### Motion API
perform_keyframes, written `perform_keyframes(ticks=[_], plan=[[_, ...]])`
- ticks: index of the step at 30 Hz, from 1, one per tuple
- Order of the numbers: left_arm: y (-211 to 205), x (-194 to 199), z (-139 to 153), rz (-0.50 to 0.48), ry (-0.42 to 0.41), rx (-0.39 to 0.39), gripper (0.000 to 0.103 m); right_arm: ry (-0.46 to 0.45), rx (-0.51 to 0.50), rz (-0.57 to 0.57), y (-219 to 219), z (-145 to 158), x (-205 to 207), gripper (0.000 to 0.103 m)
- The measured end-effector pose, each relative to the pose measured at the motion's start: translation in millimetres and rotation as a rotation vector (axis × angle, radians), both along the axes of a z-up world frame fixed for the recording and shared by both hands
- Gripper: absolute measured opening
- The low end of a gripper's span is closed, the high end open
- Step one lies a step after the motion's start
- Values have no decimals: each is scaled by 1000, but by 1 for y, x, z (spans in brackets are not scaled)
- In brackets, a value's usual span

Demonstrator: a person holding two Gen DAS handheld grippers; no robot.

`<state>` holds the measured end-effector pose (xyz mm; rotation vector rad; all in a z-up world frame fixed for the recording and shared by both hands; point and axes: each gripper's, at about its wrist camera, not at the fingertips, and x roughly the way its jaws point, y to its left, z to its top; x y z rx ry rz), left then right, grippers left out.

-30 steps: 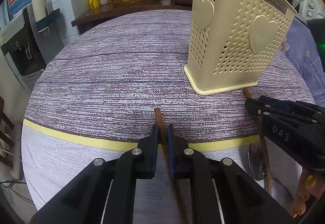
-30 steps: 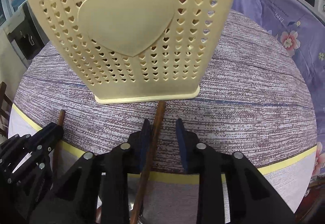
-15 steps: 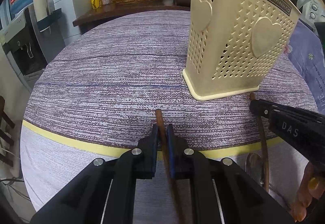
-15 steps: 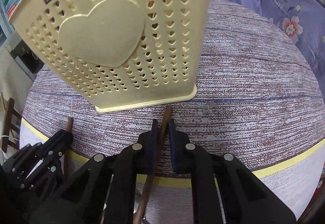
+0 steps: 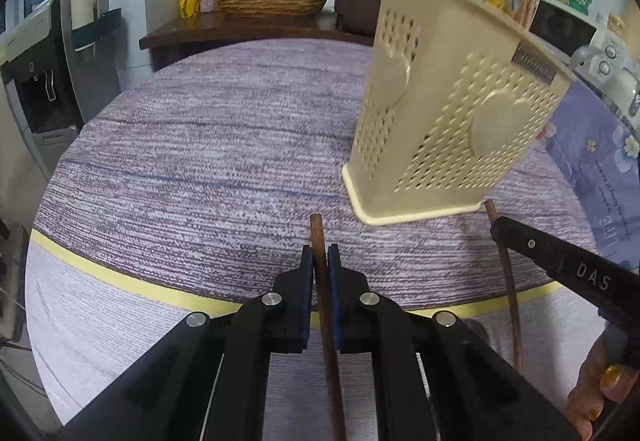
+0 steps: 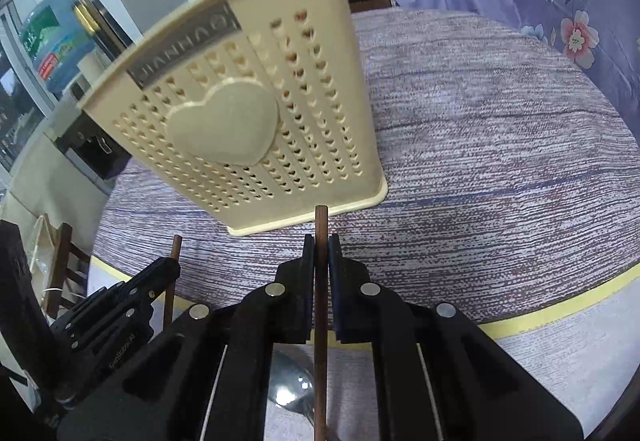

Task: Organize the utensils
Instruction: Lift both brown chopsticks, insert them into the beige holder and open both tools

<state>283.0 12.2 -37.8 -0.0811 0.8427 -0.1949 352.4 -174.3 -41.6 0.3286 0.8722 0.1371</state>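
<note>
Holder (image 6: 256, 129) is standing just beyond both grippers; each wooden handle is being clamped lengthwise, tip pointing at its base: right gripper (image 6: 321, 241), having just been closing, on one (image 6: 321, 225), left gripper (image 5: 320, 253) on the other (image 5: 318, 233).

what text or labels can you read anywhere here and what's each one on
"JIANHAO": grey label near the rim of the beige utensil holder; blurred in the left wrist view.
"DAS": side of the right gripper.
"LIFE": purple floral cloth; its smaller line is too small to read.
Side of the left gripper: small print, too small to read.
Water bottle label: blurred.
</note>
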Motion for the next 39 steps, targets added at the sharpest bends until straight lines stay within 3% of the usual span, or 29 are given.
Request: perform_keyframes(ticks=[16, 23, 33, 39], plan=[[33, -37, 95, -3, -242, -110, 8, -316, -52, 86, -30, 105, -74, 8], [50, -44, 121, 27, -305, -130, 8, -366, -9, 81, -49, 140, -94, 8], [48, -46, 129, 22, -330, -110, 8, -364, -24, 107, -44, 149, -96, 8], [55, -48, 155, 16, -365, -124, 8, -396, -17, 126, -48, 177, -95, 8]])
